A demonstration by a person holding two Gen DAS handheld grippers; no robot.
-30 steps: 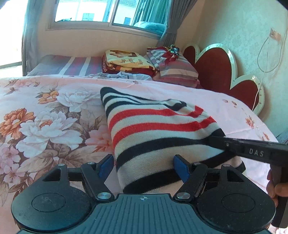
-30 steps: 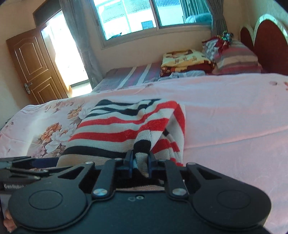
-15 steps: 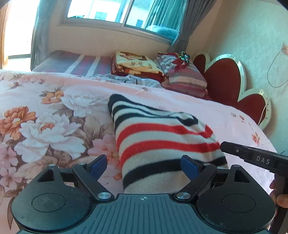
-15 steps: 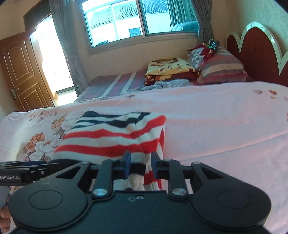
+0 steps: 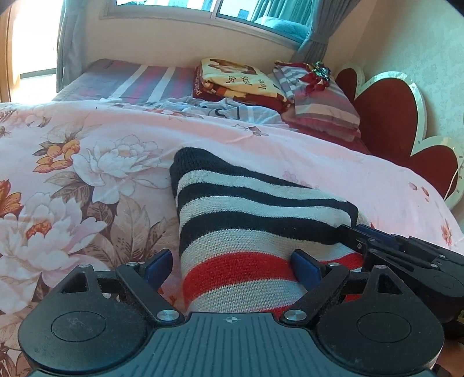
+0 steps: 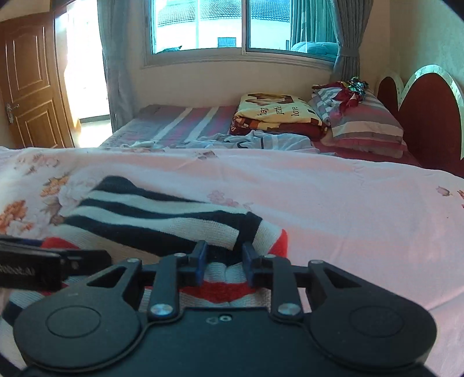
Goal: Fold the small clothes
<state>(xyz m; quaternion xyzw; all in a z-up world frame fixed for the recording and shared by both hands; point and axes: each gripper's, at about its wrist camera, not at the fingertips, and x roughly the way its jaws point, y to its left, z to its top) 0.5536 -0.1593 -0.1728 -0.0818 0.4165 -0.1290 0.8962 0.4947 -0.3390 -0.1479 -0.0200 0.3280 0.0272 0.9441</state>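
Left claw [image 5: 230, 265] low over bed, jaws wide apart, straddling near edge of striped knit garment [image 5: 249, 229], pads clear of cloth. Right claw [image 6: 223, 261] just beside it at garment's right corner, jaws slightly apart, knit between pads, grip uncertain. Garment lies folded on pink floral quilt [image 5: 87, 162]. Beyond: folded blanket [image 5: 237, 84], striped pillow [image 6: 368, 127], heart headboard [image 5: 391, 116], window [image 6: 232, 26].

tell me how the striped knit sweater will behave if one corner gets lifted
The striped knit sweater is probably floppy: it drapes and bulges over the floral quilt, so lifted layers would likely sag. The thick knit looks grippy, so it would probably drag on the bedding, not slide.
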